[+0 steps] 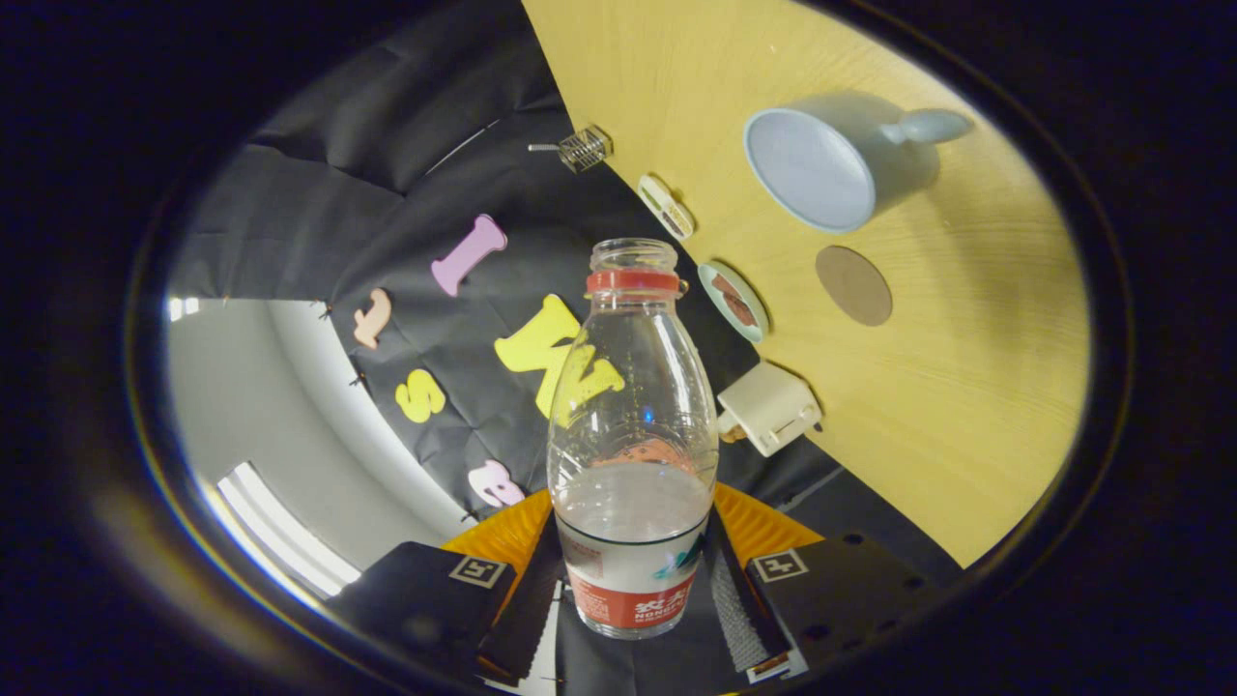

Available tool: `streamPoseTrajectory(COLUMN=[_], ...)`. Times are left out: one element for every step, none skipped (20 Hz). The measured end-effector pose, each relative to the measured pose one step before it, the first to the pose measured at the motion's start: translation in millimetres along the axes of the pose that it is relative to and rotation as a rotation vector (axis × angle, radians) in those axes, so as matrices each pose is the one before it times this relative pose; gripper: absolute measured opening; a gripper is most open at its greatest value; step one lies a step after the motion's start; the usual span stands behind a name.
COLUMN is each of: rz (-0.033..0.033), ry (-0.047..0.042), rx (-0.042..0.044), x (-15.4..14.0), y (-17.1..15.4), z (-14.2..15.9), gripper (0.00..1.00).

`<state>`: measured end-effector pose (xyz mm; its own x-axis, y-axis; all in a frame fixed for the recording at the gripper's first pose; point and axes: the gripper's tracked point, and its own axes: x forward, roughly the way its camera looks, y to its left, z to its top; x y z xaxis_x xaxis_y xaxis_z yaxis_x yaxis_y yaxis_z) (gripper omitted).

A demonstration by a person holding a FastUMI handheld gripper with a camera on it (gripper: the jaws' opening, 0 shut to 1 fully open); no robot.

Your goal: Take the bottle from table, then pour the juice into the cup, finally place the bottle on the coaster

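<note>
While the whole scene is sitting rotated in the gripper view, with the wooden table (966, 406) running up the three o'clock side, the gripper (633, 604) is clamping a clear plastic bottle (633, 435) between its two fingers. Both fingers are pressing on the bottle's lower body, one from the seven o'clock side and one from the five o'clock side, right at its red and white label. The bottle is pointing away from the camera toward twelve o'clock, its mouth open and uncapped, with a red ring sitting just below the neck. A little clear liquid is lying in the lower part of the bottle, near the fingers.

Beyond the bottle, toward one o'clock, a pale blue cup (836, 164) with a handle is standing on the table, its open mouth facing the camera. A round brown coaster (853, 285) is lying flat on the table just beside the cup, between the cup and the bottle, and apart from both. Along the table's edge, small items are sitting in a row: a wire basket (586, 148), a white toy car (667, 207), a small plate (734, 302) holding something brown, and a white toy toaster (770, 407) closest to the bottle.
</note>
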<state>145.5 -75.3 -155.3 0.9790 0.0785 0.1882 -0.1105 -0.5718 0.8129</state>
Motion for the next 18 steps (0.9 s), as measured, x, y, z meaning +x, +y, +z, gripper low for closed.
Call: streamPoseTrajectory(rz=[-0.00885,-0.00570,-0.00398,-0.01534,-0.02648,-0.02908,-0.02488,-0.02391,-0.01746,-0.01955,-0.01789,-0.01319,-0.01145,-0.01641,-0.01402,-0.02768,-0.04305,-0.04993], ry=[0.00627,0.00569,0.00393,0.00055,0.00179,0.00538,0.00975,0.01627,0.01305,0.01116,0.00687,0.00234,0.00371,-0.00068,0.00037,0.00150,-0.00367,-0.01503], rx=[-0.00596,-0.00466,-0.01224,-0.02953,-0.05283,-0.06938,-0.07559,-0.07851,-0.08141,-0.08140,-0.07375,-0.06739,-0.08319,-0.08989,-0.09032,-0.09885,-0.11147,-0.12205], x=[0.13,1.16,2.04,-0.64,-1.45,-1.33,-1.01,1.45,0.60,1.36,-0.56,1.35,1.03,0.92,0.57,2.17,2.87,3.65], y=[-0.80,-0.50,0.78,0.15,-1.31,-0.43,2.48,0.42,2.26,-0.22,-2.47,-0.12,0.98,0.42,-0.07,-2.97,-7.52,-7.97], z=[-0.38,0.34,0.43,1.46,-0.91,-0.65,-1.15,-1.97,-0.29,1.13,1.71,1.94,2.07,3.09,2.65,2.00,2.36,3.70], gripper=[0.77,0.77,0.77,0.77,0.77,0.77,0.77,0.77,0.77,0.77,0.78,0.78,0.78,0.77,0.78,0.78,0.77,0.78])
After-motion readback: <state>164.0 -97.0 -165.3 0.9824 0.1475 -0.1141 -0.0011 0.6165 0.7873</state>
